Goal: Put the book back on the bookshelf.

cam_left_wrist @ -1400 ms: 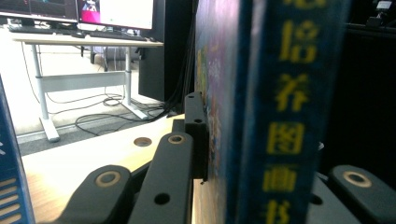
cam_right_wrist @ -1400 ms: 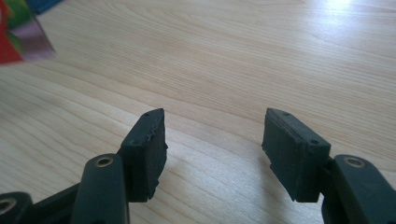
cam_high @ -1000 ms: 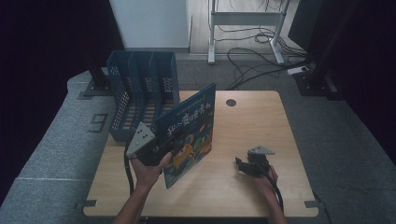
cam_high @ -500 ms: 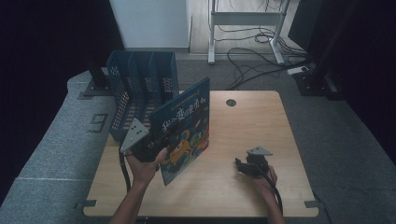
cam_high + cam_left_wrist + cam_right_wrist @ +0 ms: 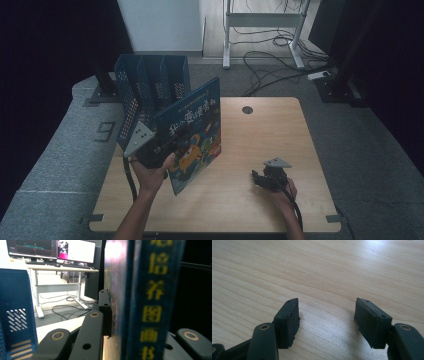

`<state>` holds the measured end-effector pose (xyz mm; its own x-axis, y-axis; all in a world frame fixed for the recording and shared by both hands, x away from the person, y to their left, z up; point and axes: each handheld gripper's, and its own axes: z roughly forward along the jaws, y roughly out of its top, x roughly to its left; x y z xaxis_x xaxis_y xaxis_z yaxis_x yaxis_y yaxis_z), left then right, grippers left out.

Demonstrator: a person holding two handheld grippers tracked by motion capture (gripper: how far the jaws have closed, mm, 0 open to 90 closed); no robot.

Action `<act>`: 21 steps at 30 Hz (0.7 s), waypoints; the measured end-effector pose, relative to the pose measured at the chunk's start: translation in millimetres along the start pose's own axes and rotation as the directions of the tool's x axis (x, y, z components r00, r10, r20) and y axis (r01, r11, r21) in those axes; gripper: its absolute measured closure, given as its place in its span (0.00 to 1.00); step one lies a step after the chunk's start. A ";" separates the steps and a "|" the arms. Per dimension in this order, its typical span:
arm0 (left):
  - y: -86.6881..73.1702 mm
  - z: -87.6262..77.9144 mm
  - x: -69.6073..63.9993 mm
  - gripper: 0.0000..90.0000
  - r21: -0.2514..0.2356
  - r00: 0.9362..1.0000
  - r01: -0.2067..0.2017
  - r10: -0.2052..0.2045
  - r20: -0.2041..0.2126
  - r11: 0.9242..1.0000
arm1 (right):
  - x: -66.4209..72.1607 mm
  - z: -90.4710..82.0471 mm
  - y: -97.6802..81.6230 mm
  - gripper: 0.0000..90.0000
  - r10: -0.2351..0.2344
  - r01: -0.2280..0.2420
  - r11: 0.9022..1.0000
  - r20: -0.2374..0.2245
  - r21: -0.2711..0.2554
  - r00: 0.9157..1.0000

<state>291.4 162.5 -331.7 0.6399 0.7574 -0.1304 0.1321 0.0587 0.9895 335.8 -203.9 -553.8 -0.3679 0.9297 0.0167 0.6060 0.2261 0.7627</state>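
My left gripper [image 5: 159, 148] had its fingers clenched on the blue book [image 5: 194, 132], held upright at the table's [image 5: 270, 125] 9 o'clock, just in front of the blue file rack [image 5: 150, 82]. My right gripper [image 5: 325, 322] rested released at 5 o'clock. I judged that the book should stay vertical and line up with one slot before I lowered it.

A wooden table [image 5: 280, 145] with a round cable hole [image 5: 247, 109] near its far edge is seen on a grey carpeted floor [image 5: 65, 165]. A blue perforated file rack [image 5: 145, 87] with several upright compartments is set at the table's far left corner. Beyond the table, a white-framed desk [image 5: 262, 20] is placed, with loose cables [image 5: 270, 55] spread on the floor beneath it. In the left gripper view, monitors [image 5: 76, 251] are seen on that desk.
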 end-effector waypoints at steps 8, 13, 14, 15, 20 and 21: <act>10.5 -3.0 5.0 0.92 -0.022 1.000 -0.001 0.001 -0.024 1.000 | 0.2 0.0 0.0 0.39 -0.001 0.001 1.000 -0.002 0.001 1.000; 16.5 -4.4 5.6 0.92 -0.044 0.999 -0.018 0.016 -0.042 0.999 | 0.2 0.0 0.0 0.39 -0.001 0.001 1.000 -0.001 0.001 1.000; 17.8 -4.6 6.2 0.92 -0.043 0.999 -0.021 0.019 -0.045 0.999 | 0.2 0.0 0.0 0.39 -0.001 0.001 1.000 -0.001 0.001 1.000; 18.9 -4.9 6.6 0.92 -0.043 0.999 -0.025 0.023 -0.048 0.999 | 0.2 0.0 0.0 0.39 -0.001 0.001 1.000 -0.001 0.001 1.000; 23.8 -6.5 9.7 0.92 -0.050 0.997 -0.036 0.033 -0.067 0.998 | 0.2 0.0 0.0 0.39 -0.001 0.001 1.000 -0.001 0.001 1.000; 25.0 -6.9 11.0 0.92 -0.053 0.997 -0.036 0.032 -0.071 0.998 | 0.2 0.0 0.0 0.39 -0.001 0.001 1.000 -0.001 0.001 1.000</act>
<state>296.5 176.7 -307.9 0.5887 0.8029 -0.0937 0.0688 0.0657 0.9955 335.8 -203.7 -553.8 -0.3692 0.9292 0.0162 0.6063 0.2276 0.7620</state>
